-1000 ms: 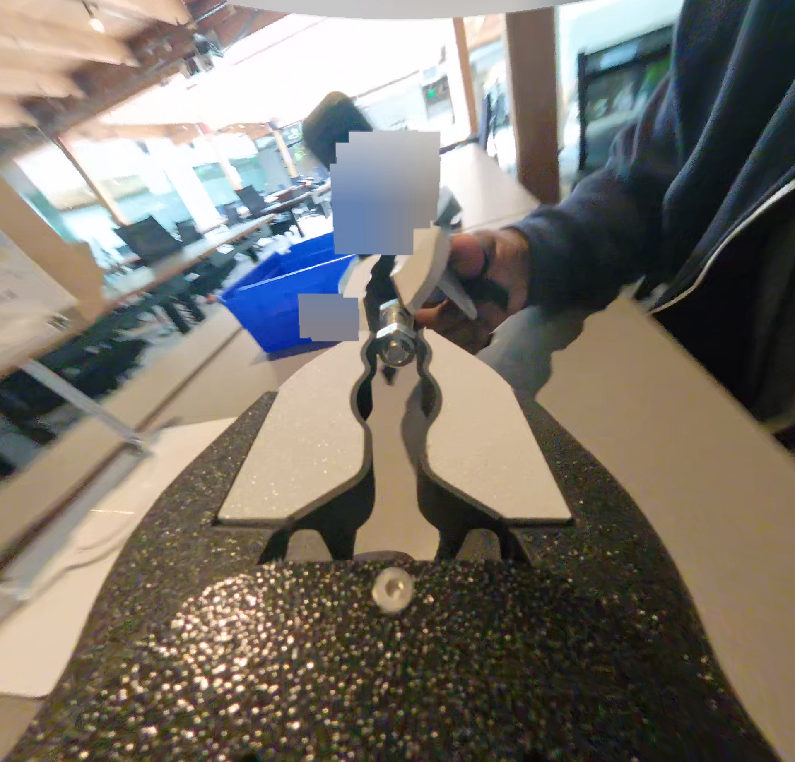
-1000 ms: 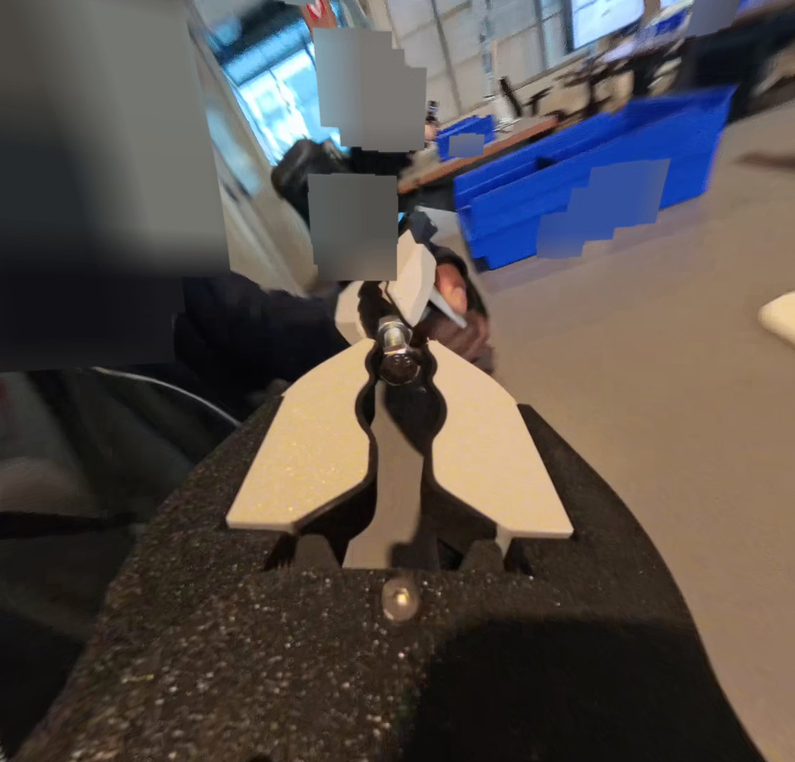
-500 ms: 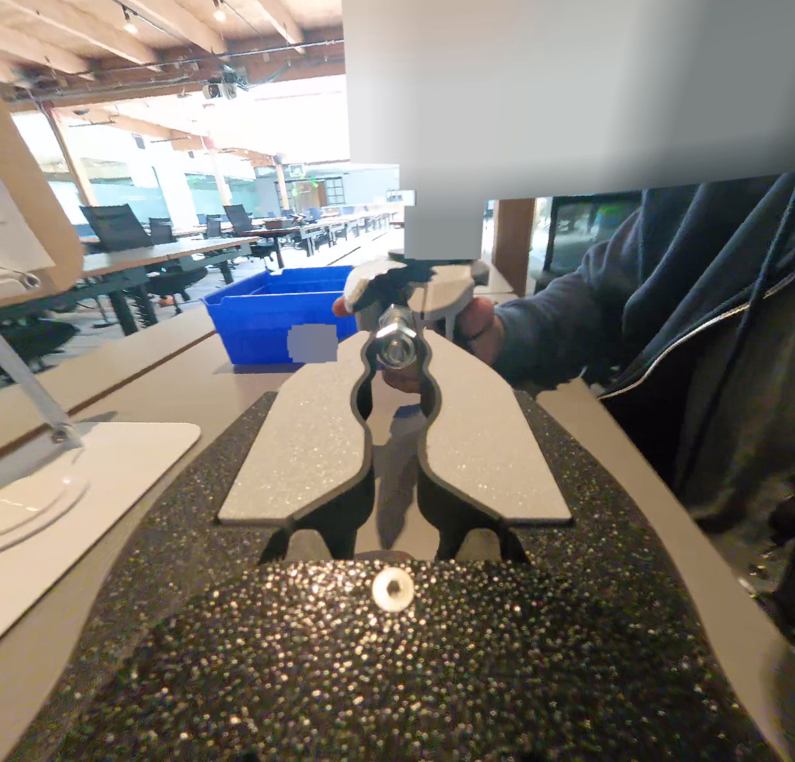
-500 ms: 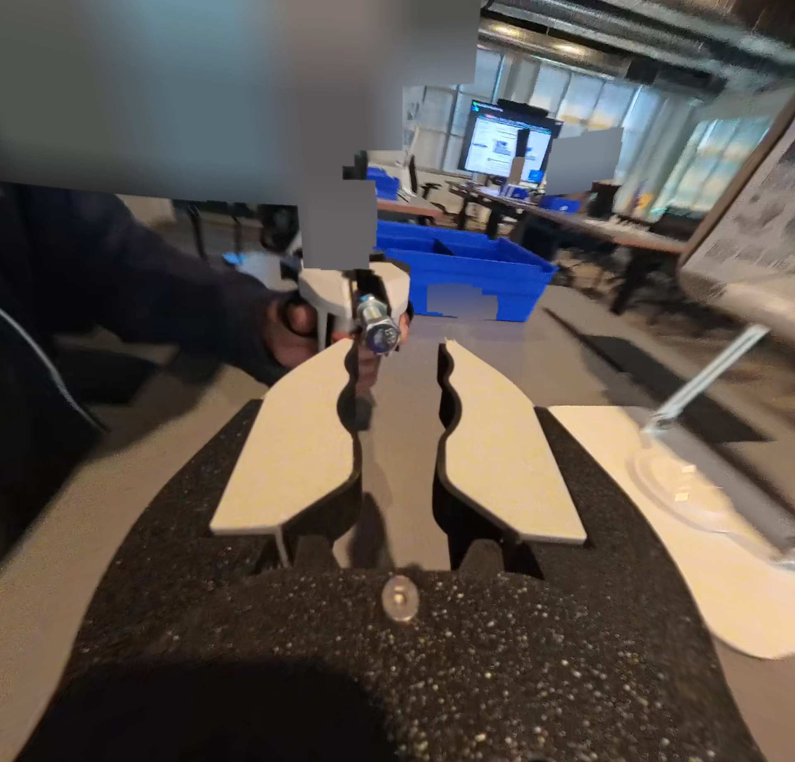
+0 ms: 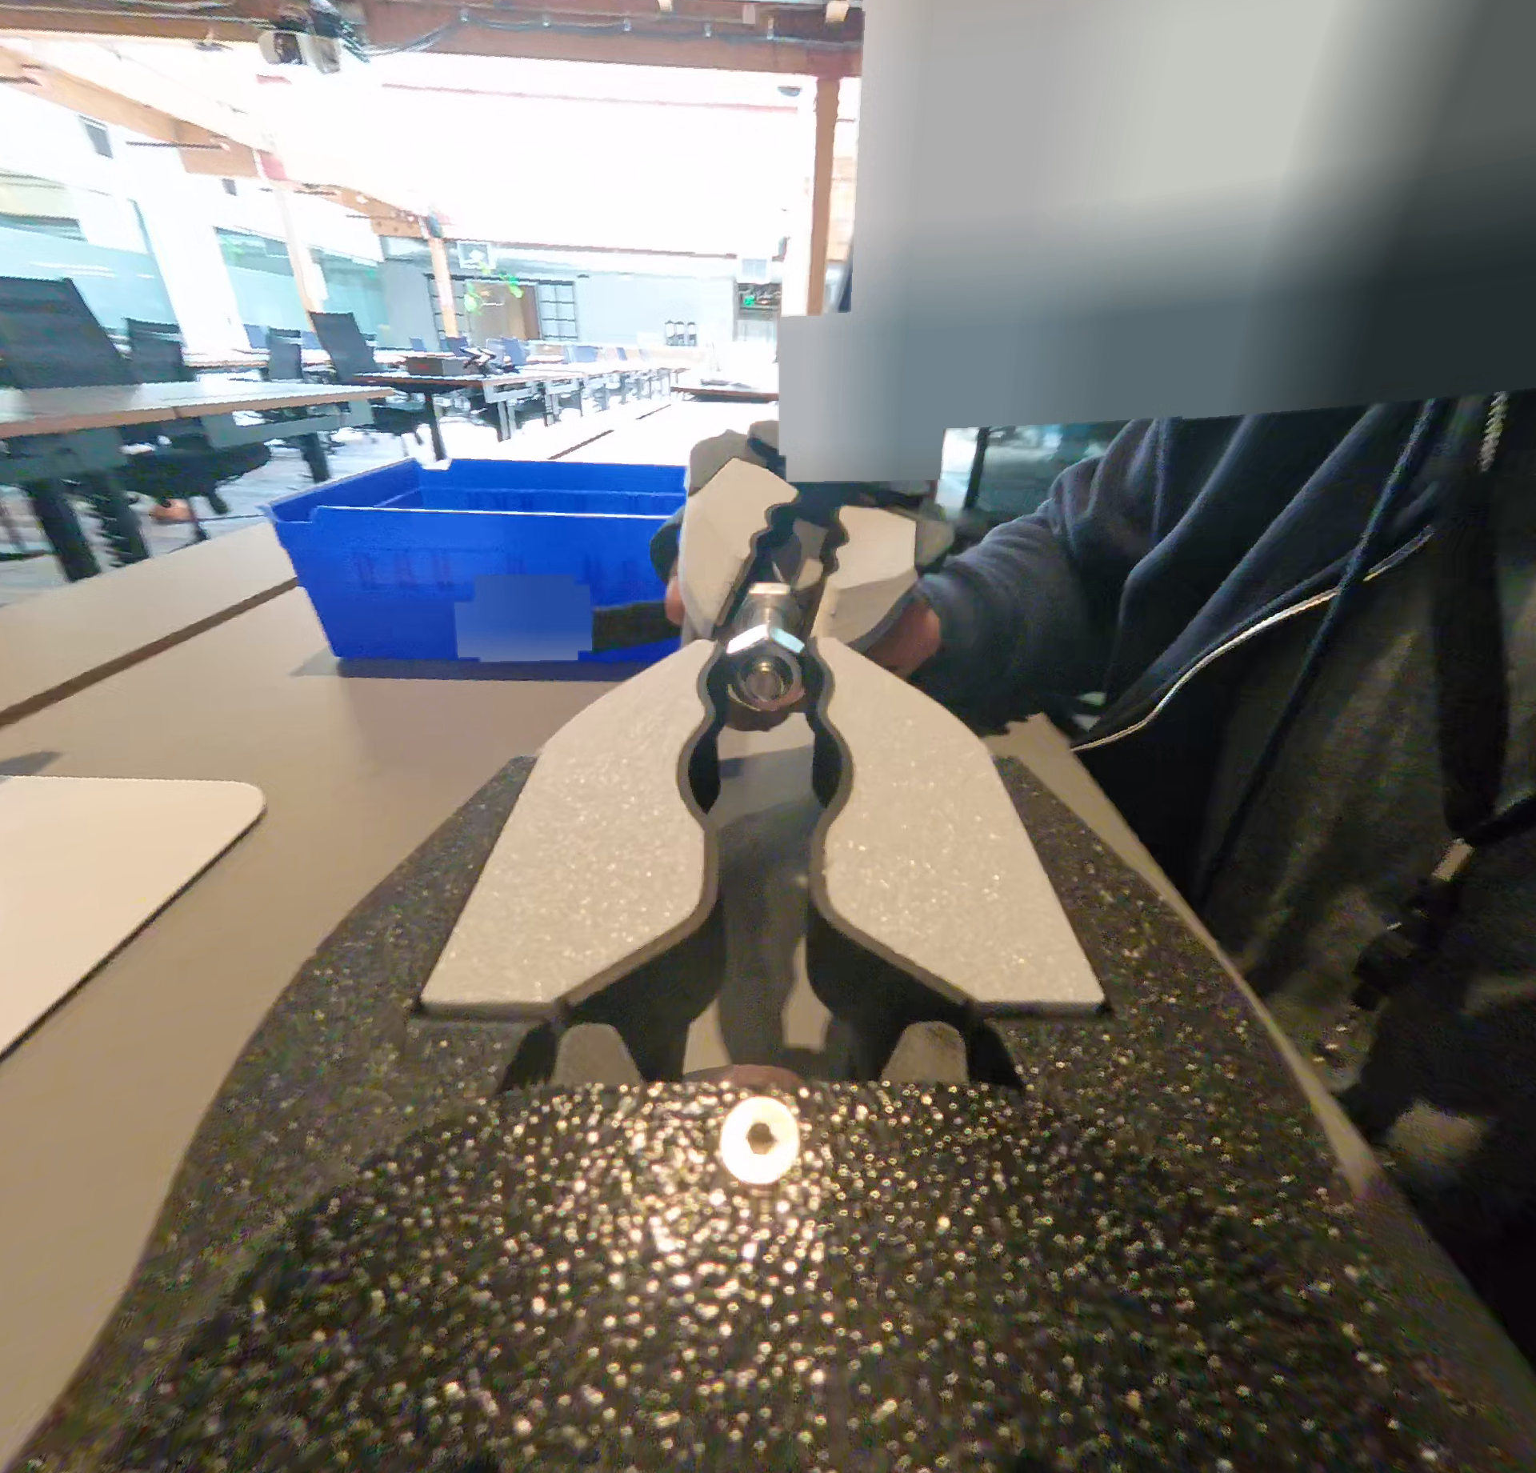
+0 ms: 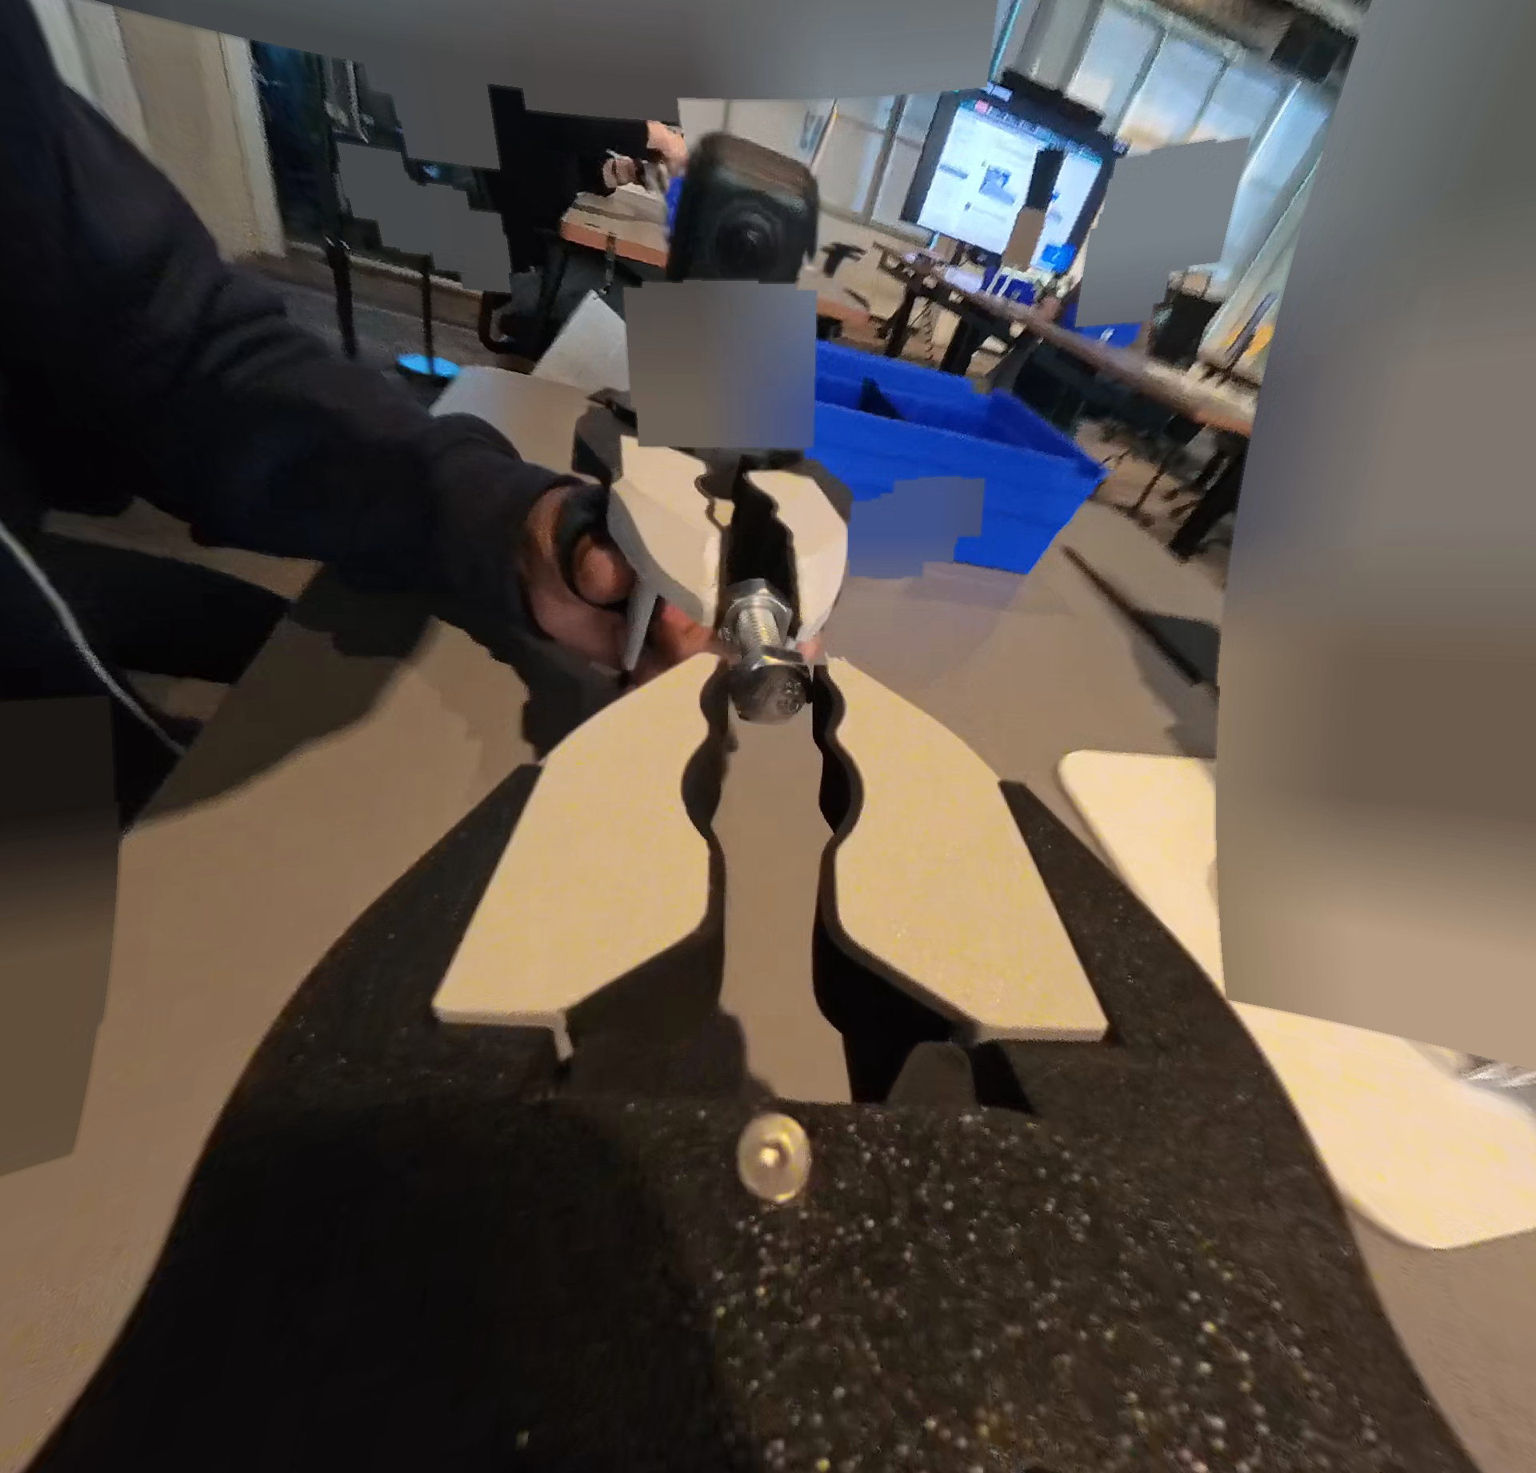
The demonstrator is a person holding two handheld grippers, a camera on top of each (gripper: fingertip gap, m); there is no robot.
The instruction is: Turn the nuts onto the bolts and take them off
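Note:
My left gripper (image 5: 763, 672) is shut on a silver hex nut (image 5: 763, 648), with the bolt's threaded end showing through it. The bolt (image 6: 750, 633) runs straight between the two grippers, held in the air above the grey table (image 5: 332, 751). My right gripper (image 6: 769, 677) is shut on the bolt's hex head (image 6: 771, 692). In the right wrist view the left gripper (image 6: 752, 593) shows beyond, gripping the nut (image 6: 752, 600). In the left wrist view the right gripper (image 5: 777, 568) shows beyond, around the bolt head.
A blue plastic bin (image 5: 499, 568) stands on the table behind the grippers; it also shows in the right wrist view (image 6: 956, 469). A white pad (image 5: 108, 868) lies on the table beside me. The person's dark sleeve (image 6: 291, 435) and body are close by.
My right gripper held the bolt head, opened half a second ago, and has shut on it again. Both views have rolled level. My left gripper has kept hold of the nut.

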